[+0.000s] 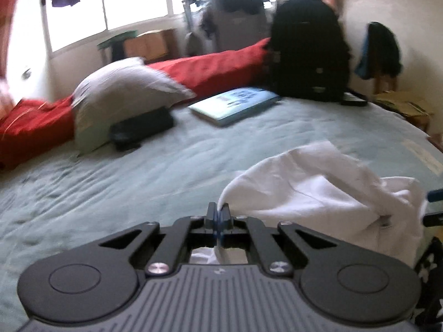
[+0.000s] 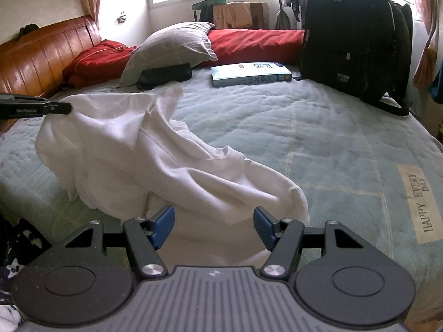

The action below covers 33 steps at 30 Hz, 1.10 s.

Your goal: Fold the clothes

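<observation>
A crumpled white garment [image 2: 155, 160] lies on the pale green bedspread [image 2: 318, 127]. My left gripper [image 1: 219, 215] is shut on a corner of the white garment [image 1: 318, 191], and the cloth stretches up from the bed to its pads. In the right wrist view the left gripper [image 2: 65, 108] comes in from the left edge, pinching that raised corner. My right gripper [image 2: 213, 225] stands open low over the garment's near end, blue pads [image 2: 163, 222] well apart, with cloth below them and nothing pinched.
Along the bed's far side lie a grey pillow [image 2: 171, 47], a red quilt [image 2: 254, 43], a dark pouch [image 2: 163, 76], a light blue book [image 2: 250, 73] and a black backpack [image 2: 351, 38]. A wooden headboard [image 2: 44, 52] stands at the left. Windows lie beyond.
</observation>
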Motion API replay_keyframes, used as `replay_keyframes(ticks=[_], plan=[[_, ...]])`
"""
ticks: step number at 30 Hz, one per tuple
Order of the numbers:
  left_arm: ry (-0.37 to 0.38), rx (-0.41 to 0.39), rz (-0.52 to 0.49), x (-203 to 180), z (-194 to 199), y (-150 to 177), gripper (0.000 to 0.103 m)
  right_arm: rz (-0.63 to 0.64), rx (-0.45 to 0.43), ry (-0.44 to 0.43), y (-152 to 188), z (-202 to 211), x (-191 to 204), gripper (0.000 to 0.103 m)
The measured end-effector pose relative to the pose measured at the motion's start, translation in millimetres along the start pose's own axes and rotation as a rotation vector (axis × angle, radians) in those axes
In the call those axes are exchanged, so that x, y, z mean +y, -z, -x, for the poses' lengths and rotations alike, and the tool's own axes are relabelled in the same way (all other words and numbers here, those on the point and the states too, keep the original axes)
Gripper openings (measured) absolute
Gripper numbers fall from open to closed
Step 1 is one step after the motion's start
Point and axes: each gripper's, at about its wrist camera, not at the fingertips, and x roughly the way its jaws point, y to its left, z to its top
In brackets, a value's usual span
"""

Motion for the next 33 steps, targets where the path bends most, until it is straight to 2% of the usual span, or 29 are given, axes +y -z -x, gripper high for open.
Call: replay_keyframes(ticks=[10,13,14,19,21,26,31,33], plan=[[-0.132,0.172,0.119,64.7,-23.9,54.4,0.0,0.015,0.011,-0.01,-6.4,-5.6,4.5,0.068],[-0.098,0.217,0.168,78.5,-25.2,65.9,0.005,0.027,0.011,-0.016,-9.7,-6.3,6.4,0.068],[-0.091,0.207,0.161,78.8,-21.7,66.0,0.008,0.031,0.01,-0.019,-11.3,-6.6,6.4,0.068],[-0.04,0.145,0.107,74.0,-5.8,54.5,0.008,0.041,-0.003,-0.039,-26.5,-8.1,2.6,0.068],[-0.011,0.119,0.077,69.3,-4.5,45.0,0.02,0.057,-0.013,-0.053,-34.9,-9.8,0.6,0.068],[0.094,0.118,0.004,58.9,-26.3,23.9,0.04,0.069,0.009,-0.09,-55.6,-24.8,-11.1,0.067],[0.132,0.153,-0.086,51.7,-65.9,14.7,0.042,0.062,0.086,-0.128,-67.3,-55.2,-28.2,0.066],[0.18,0.17,-0.093,54.8,-80.9,11.4,0.047,0.054,0.122,-0.147,-70.4,-70.3,-35.8,0.066]])
